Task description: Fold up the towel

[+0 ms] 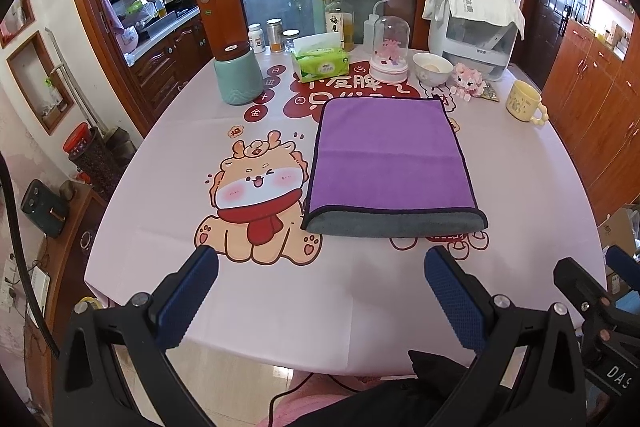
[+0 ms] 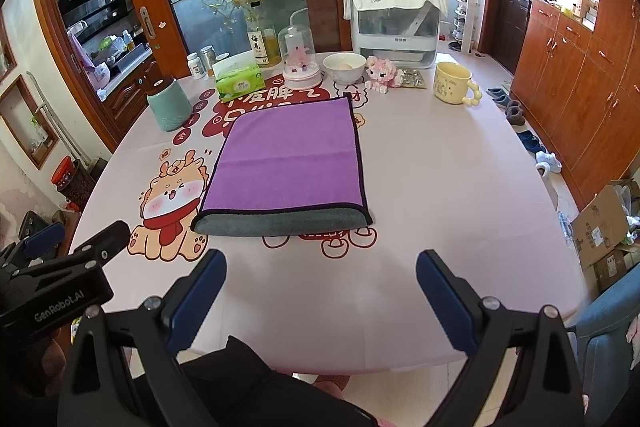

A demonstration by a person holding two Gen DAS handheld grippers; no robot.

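Note:
A purple towel (image 1: 390, 159) lies folded flat on the pink printed tablecloth (image 1: 280, 287), its grey underside showing as a strip along the near edge (image 1: 394, 225). It also shows in the right wrist view (image 2: 292, 155). My left gripper (image 1: 320, 263) is open and empty, held above the table's near edge, short of the towel. My right gripper (image 2: 320, 263) is open and empty too, at the same distance from the towel. The right gripper's body shows at the right edge of the left wrist view (image 1: 600, 307); the left gripper's body shows at the left of the right wrist view (image 2: 60, 283).
Along the far side stand a teal jar (image 1: 238, 75), tissue pack (image 1: 320, 63), bottles (image 1: 340, 17), glass dome (image 1: 390, 45), white bowl (image 1: 432, 67), pink toy (image 1: 466, 79), covered appliance (image 1: 476, 27) and yellow mug (image 1: 524, 103). Cardboard boxes (image 2: 604, 227) sit on the floor right.

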